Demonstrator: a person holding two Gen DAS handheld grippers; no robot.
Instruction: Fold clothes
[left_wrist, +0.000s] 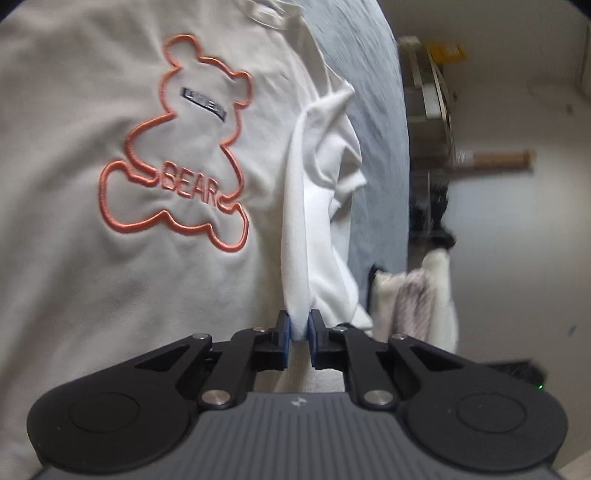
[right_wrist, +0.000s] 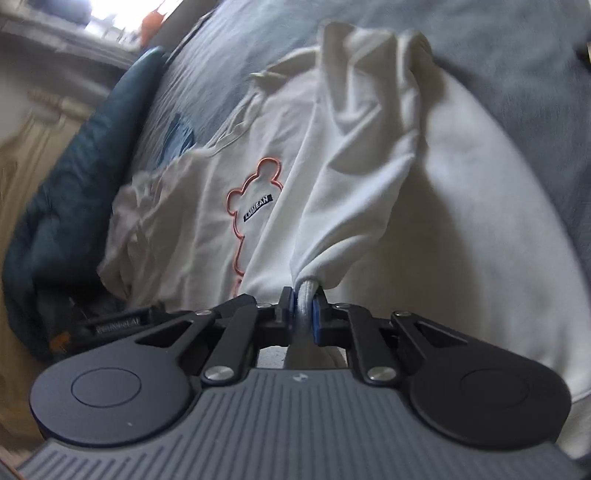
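Note:
A cream sweatshirt (left_wrist: 92, 184) with an orange bear outline and the word BEAR lies spread on a grey-blue bed cover (left_wrist: 369, 92). My left gripper (left_wrist: 300, 323) is shut on a raised white fold at the sweatshirt's right side. In the right wrist view the same sweatshirt (right_wrist: 461, 221) is pulled up into a tent. My right gripper (right_wrist: 304, 301) is shut on a bunched ribbed edge of it, and the cloth hangs stretched from the pads. The bear print (right_wrist: 255, 199) shows to the left of that lifted fold.
More pale crumpled clothes (right_wrist: 136, 221) lie left of the sweatshirt beside a dark teal quilt (right_wrist: 66, 206). A whitish furry cloth (left_wrist: 417, 299) hangs at the bed's edge. Beyond the edge are a bare floor and shelving (left_wrist: 432, 92).

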